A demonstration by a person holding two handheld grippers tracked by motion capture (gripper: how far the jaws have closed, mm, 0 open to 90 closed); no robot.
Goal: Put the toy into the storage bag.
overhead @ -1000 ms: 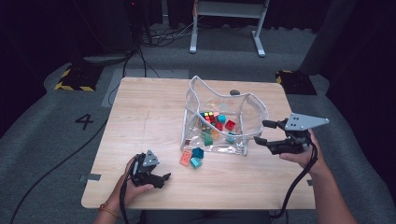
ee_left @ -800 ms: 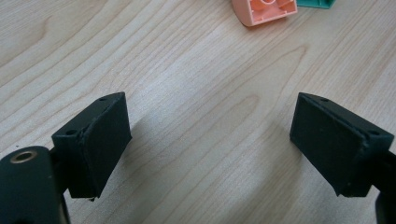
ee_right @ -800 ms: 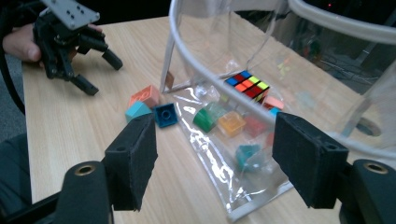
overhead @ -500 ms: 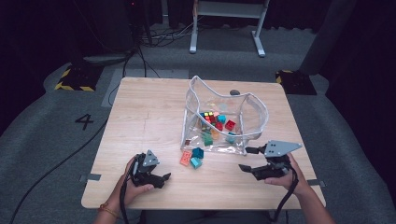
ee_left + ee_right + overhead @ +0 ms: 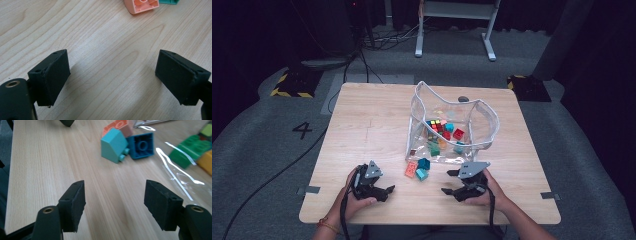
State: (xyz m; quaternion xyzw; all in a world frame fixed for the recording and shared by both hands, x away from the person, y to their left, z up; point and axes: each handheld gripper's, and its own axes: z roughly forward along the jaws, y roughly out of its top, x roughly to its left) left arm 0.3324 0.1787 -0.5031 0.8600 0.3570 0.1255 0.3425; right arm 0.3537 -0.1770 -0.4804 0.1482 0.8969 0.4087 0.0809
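My left gripper (image 5: 388,193) rests low over the table's front left, open, with bare wood between its jaws (image 5: 112,72). My right gripper (image 5: 448,183) hovers near the front edge, right of centre, pointing left; it is open (image 5: 115,197), its jaws have just been closing slightly, and nothing lies between them. Ahead of it lie three loose bricks: a light teal sloped brick (image 5: 113,145) (image 5: 421,174), a dark teal brick (image 5: 141,145) (image 5: 424,163) and a salmon brick (image 5: 117,126) (image 5: 411,169) (image 5: 142,5).
A clear plastic bag (image 5: 482,120) stands open at the table's middle right, holding several coloured bricks and a colour cube (image 5: 435,123). Its film and a green brick (image 5: 186,151) lie to the right gripper's right. Bare wood (image 5: 372,125) spreads left of the bag.
My right gripper has come down and moved left, from beside the bag's right side to low over the table front near the loose bricks. The left gripper has stayed put.
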